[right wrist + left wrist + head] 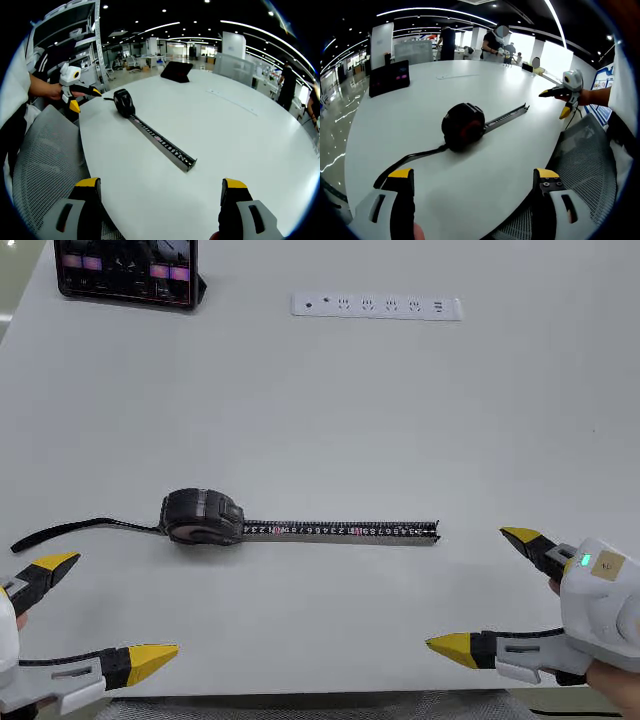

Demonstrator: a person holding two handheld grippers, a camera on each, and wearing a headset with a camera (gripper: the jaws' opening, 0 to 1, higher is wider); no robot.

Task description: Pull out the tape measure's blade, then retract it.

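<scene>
Lying on the smooth, matte white table in front of you, the tape measure sits near the middle of the near half, its rounded black case looking rubbery and ribbed. The blade is drawn out flat on the surface toward your right side, a thin dark strip ending in a small end hook. Light numerals and red marks run along the blade, too small to read. A narrow black wrist strap trails from the case's other end and curves toward your left. Your left gripper hovers at the table's near edge with its yellow-tipped black jaws spread wide and holding nothing, well apart from the case. Your right gripper, with a white plastic body and a small green light, is likewise spread wide and empty, near the hook end but not touching it. Nothing lies between either gripper and the tape measure. At the far side, a long flat white power strip lies on the table, and a dark tablet stands propped with pink and purple tiles glowing on its screen, its text unreadable. A grey mesh chair sits against the table edge beside you, and people stand beyond the far rim.
</scene>
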